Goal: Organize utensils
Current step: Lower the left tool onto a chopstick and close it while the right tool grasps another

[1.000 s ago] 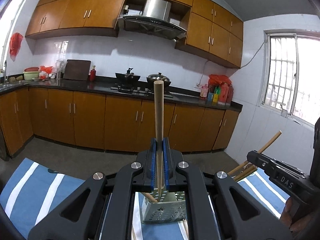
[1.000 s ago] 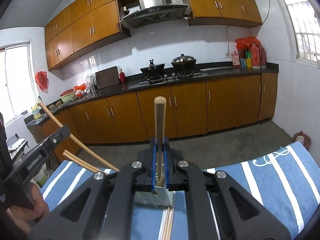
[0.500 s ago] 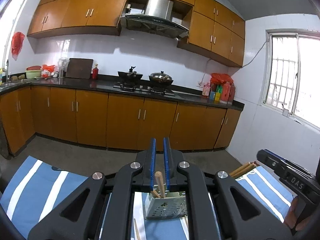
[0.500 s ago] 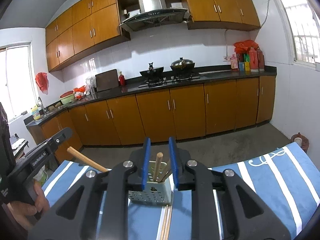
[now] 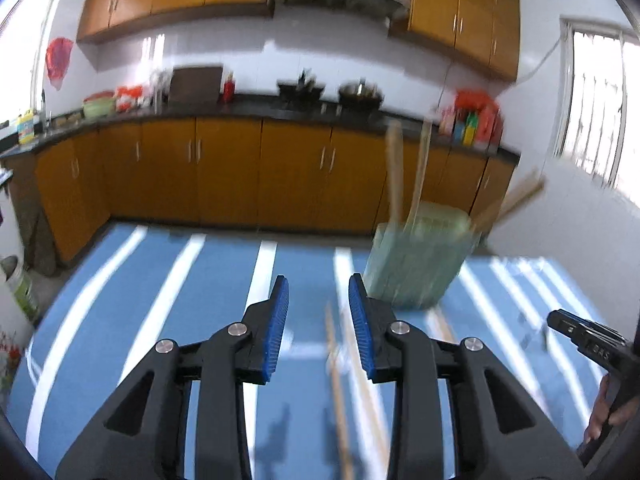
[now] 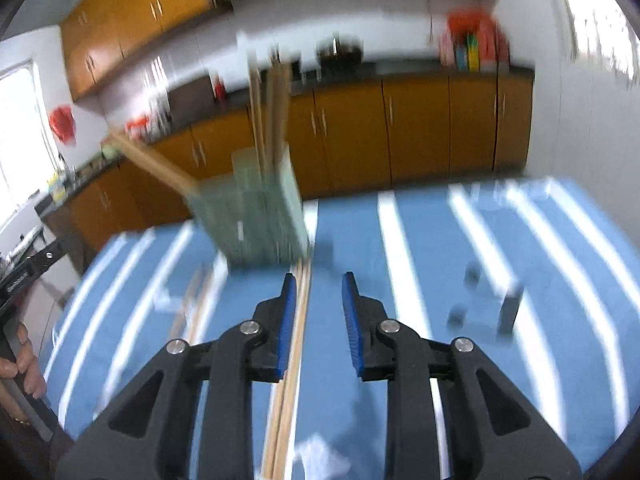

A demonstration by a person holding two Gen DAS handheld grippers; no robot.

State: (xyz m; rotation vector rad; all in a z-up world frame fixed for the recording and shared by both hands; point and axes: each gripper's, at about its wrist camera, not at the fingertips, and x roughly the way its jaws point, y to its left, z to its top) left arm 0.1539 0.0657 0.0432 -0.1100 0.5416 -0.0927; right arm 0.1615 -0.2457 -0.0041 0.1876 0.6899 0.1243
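A pale green perforated holder (image 5: 416, 268) stands on the blue striped cloth (image 5: 208, 280) with several wooden chopsticks (image 5: 396, 176) leaning in it. My left gripper (image 5: 318, 280) is low over the cloth, left of the holder, and its jaws are opening with nothing pressed between the pads. A loose chopstick (image 5: 338, 384) lies on the cloth under the gap. In the right wrist view the holder (image 6: 256, 216) is ahead to the left. My right gripper (image 6: 319, 278) is also opening and holds nothing. A pair of chopsticks (image 6: 294, 376) lies on the cloth under its left finger.
The other gripper shows at the right edge (image 5: 580, 340) and at the left edge (image 6: 24, 272), each with a hand on it. Small dark blurred items (image 6: 508, 312) sit on the cloth at right. A white bucket (image 5: 18, 284) stands on the floor beyond the table's left edge.
Both grippers held a chopstick upright over the holder, then opened and dropped it in. Both have since sunk toward the cloth, the left to the holder's left, the right to its right.
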